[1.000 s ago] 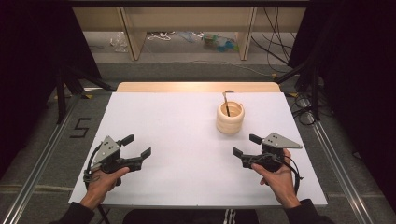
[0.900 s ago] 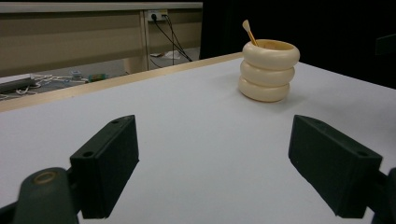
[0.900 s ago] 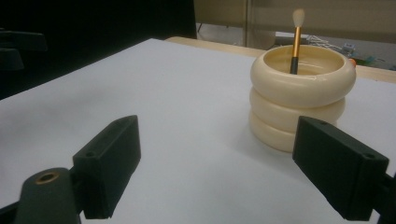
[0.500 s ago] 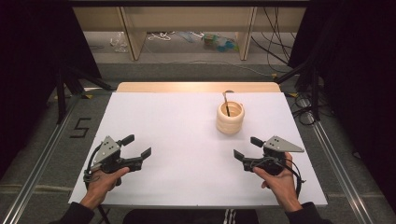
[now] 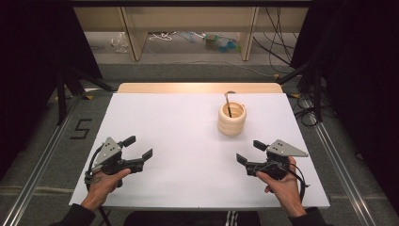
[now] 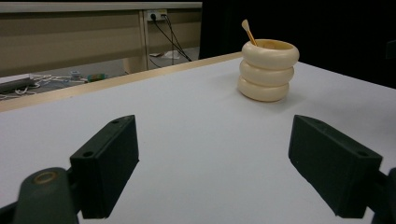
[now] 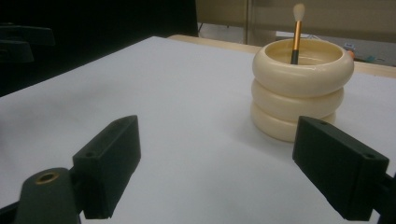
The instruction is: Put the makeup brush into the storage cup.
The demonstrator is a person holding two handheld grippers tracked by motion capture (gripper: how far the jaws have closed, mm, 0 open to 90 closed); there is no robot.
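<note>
Risk I see: both tongs, left (image 5: 141, 148) and right (image 5: 249, 151), gape wide and empty; a careless reach could topple the ringed holder (image 5: 232, 118) and brush (image 7: 296, 32).

Overhead light falls brightly on the white table (image 5: 188, 141), while its surroundings sink into near-black. The holder (image 7: 301, 88) casts a soft, short shadow. Both gripper views look dimmer, and their near jaws are perhaps slightly blurred.

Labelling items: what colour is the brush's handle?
Orange-gold, black lower down, on the thin brush; right gripper view shows it best.
</note>
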